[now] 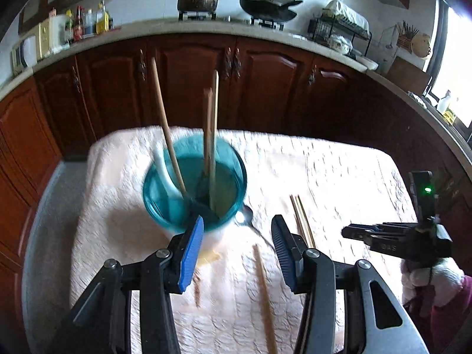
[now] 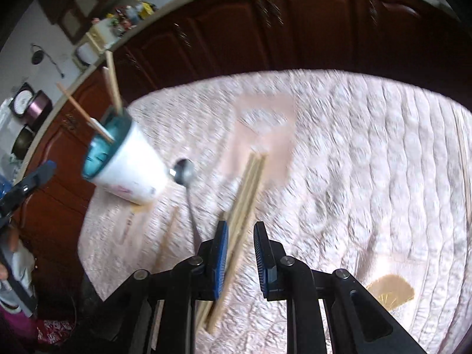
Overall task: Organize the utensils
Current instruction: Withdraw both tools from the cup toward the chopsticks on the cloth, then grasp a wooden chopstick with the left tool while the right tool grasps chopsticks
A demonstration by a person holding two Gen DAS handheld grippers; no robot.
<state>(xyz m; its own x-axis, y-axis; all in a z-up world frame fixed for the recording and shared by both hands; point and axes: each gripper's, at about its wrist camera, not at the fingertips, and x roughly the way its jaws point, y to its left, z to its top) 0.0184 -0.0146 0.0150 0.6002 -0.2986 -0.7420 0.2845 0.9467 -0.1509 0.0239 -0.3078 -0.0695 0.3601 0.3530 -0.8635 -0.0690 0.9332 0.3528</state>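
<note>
A teal-rimmed white cup (image 1: 194, 185) stands on the quilted cloth and holds several wooden chopsticks (image 1: 166, 124) and a white spoon (image 1: 162, 168). It also shows in the right wrist view (image 2: 129, 165). A metal spoon (image 1: 246, 216) lies just right of the cup and shows in the right wrist view too (image 2: 184, 172). A bundle of chopsticks (image 2: 244, 194) lies on the cloth, and a single chopstick (image 1: 264, 295) lies nearer. My left gripper (image 1: 237, 230) is open and empty in front of the cup. My right gripper (image 2: 240, 236) is open just above the bundle, its jaws either side of it.
The pale quilted cloth (image 1: 339, 177) covers the table. Dark wooden cabinets (image 1: 265, 82) stand behind it under a counter with a stove, pots and bottles. More chopsticks (image 2: 463, 159) lie at the cloth's right edge. A tan fan-shaped print (image 2: 389, 295) shows near the right gripper.
</note>
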